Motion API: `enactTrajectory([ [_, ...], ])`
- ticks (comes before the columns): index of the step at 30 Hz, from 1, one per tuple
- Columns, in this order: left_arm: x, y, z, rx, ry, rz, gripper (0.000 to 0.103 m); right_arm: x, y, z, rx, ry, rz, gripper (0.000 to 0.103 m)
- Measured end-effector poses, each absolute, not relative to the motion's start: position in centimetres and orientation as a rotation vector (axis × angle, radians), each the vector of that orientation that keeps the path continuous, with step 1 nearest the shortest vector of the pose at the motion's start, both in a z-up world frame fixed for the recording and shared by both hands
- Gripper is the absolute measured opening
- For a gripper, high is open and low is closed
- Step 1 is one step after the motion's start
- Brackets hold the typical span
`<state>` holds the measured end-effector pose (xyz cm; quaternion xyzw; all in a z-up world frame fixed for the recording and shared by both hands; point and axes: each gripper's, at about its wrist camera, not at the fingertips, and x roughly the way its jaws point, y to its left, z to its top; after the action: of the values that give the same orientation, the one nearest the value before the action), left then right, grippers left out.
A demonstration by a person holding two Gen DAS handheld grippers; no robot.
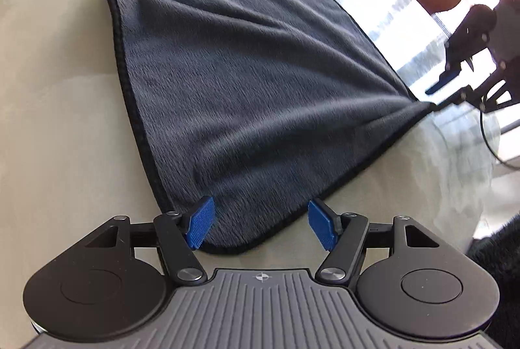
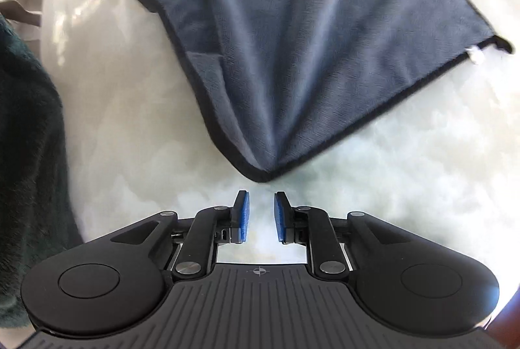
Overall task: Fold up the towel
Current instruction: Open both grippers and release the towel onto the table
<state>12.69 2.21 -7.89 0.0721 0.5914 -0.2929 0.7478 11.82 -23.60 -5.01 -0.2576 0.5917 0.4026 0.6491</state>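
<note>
Soft, light, floppy towel (image 1: 247, 82) spread on worktop (image 1: 58, 128), near corner between spread pads of left hand-held gripper (image 1: 261, 227), other corner just ahead of narrowly parted, empty right hand-held gripper (image 2: 260, 217); best pinched at hemmed corners.

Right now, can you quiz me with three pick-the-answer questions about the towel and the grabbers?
1. Where is the towel?
A. on the table
B. on a chair
C. in a basket

2. What colour are the gripper pads?
A. red
B. blue
C. yellow

3. How is the left gripper?
A. shut on the towel
B. open
C. shut on nothing

Answers:
1 A: the towel lies spread on the pale table.
2 B: every pad in view is blue.
3 B: its pads stand wide apart on either side of a towel corner.
</note>
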Motion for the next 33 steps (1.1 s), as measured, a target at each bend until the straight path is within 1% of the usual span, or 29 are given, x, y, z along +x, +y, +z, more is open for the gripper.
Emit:
enactTrajectory([
  [1,12.6,2.1,-7.7,0.151,1.286,-0.652,0.068,12.0,-23.6,-4.6,-0.559,1.317,0.902,0.023],
  [3,12.6,1.8,-7.4,0.135,1.268,-0.665,0.068,12.6,-23.4,-3.5,-0.405,1.230,0.862,0.025],
  [5,12.4,1.5,-7.6,0.131,1.286,-0.661,0.068,12.8,-22.7,-3.4,-0.276,1.180,0.831,0.026],
  [6,12.6,1.2,-7.9,0.133,1.298,-0.659,0.068,12.7,-22.1,-3.7,-0.235,1.185,0.832,0.026],
  [9,12.5,1.2,-8.1,0.135,1.305,-0.651,0.068,12.4,-20.8,-4.9,-0.226,1.219,0.815,0.026],
  [11,12.5,1.5,-8.3,0.094,1.321,-0.638,0.068,12.6,-20.6,-5.8,-0.228,1.281,0.771,0.026],
  [13,12.2,2.0,-8.3,0.062,1.332,-0.624,0.068,12.0,-20.1,-5.7,-0.255,1.265,0.766,0.026],
  [15,11.8,2.2,-8.3,0.059,1.333,-0.619,0.068,11.4,-20.2,-5.7,-0.279,1.290,0.742,0.026],
  [20,10.5,2.7,-8.2,0.034,1.348,-0.603,0.068,11.3,-21.8,-5.7,-0.218,1.320,0.701,0.026],
  [27,9.7,3.3,-7.5,0.020,1.395,-0.582,0.066,11.6,-21.8,-5.2,-0.261,1.370,0.689,0.026],
  [29,10.5,3.3,-6.6,0.017,1.358,-0.592,0.066,12.3,-22.3,-4.2,-0.243,1.319,0.691,0.027],
  [30,11.5,3.3,-5.7,0.023,1.309,-0.600,0.067,13.2,-22.6,-3.6,-0.220,1.273,0.676,0.027],
  [32,13.1,3.1,-4.6,0.040,1.250,-0.601,0.068,15.6,-22.8,-2.5,-0.185,1.185,0.617,0.032],
  [33,14.9,2.7,-3.9,0.066,1.192,-0.597,0.068,17.1,-22.7,-2.2,-0.182,1.135,0.573,0.033],
])
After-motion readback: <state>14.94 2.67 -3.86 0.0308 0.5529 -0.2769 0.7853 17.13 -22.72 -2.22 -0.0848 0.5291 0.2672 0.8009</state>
